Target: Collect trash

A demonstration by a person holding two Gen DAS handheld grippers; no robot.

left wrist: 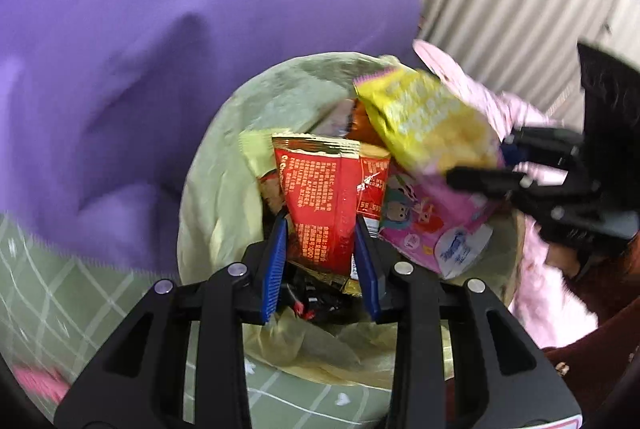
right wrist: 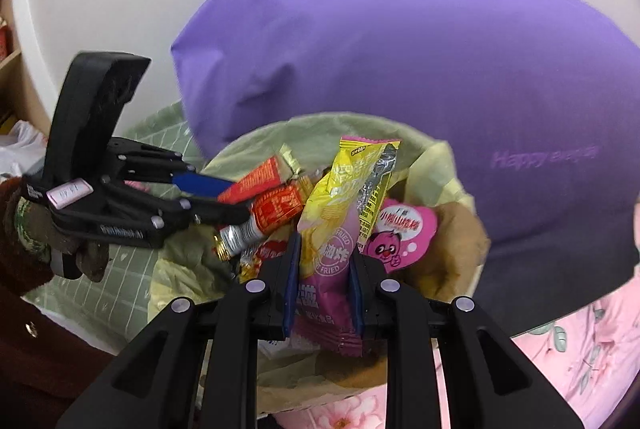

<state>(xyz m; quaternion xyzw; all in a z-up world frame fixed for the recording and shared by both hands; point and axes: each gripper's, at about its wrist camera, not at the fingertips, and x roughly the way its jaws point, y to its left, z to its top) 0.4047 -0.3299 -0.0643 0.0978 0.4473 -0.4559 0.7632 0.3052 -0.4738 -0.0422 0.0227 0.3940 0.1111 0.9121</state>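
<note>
Bin [left wrist: 208, 165] on green checked mat [left wrist: 60, 293] (purple pillow [left wrist: 160, 29] behind); left tool [left wrist: 320, 249] grips red wrapper [left wrist: 320, 205], right tool [right wrist: 324, 293] yellow-pink packet [right wrist: 332, 229].

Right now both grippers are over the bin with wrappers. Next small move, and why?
Probably open both. The left gripper pinches the red wrapper and the right gripper the yellow-and-purple chip bag, both already above the lined bin, so releasing should drop them in.
</note>
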